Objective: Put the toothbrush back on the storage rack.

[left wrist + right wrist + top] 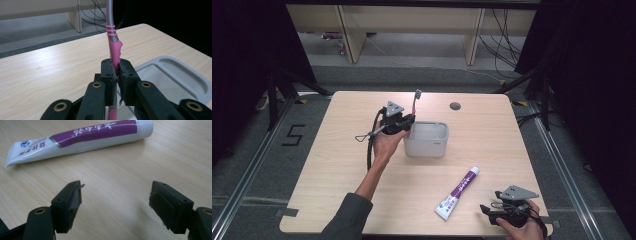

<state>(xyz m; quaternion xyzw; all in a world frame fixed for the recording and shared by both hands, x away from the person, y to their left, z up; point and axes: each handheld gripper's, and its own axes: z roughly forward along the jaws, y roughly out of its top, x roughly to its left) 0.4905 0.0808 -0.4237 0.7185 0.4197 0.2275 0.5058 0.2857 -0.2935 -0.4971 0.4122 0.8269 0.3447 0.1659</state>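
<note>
My left gripper (408, 121) is shut on a pink and grey toothbrush (415, 102), which stands upright beside the left rim of a grey rectangular holder (427, 145). In the left gripper view the jaws (117, 71) pinch the pink handle (114, 50), and the holder (175, 72) lies just to the right. A white and purple toothpaste tube (458, 192) lies flat on the table in front of the holder. My right gripper (486, 210) rests near the front edge, open, a little to the right of the tube. In the right gripper view the jaws (115, 195) stand wide apart, the tube (80, 136) beyond them.
The wooden table (342, 165) has a round cable hole (455, 106) near its far edge. A person's left forearm in a dark sleeve (349, 212) reaches in from the bottom. Beyond the table stand wooden desk legs (349, 35) and loose cables (504, 40) on the floor.
</note>
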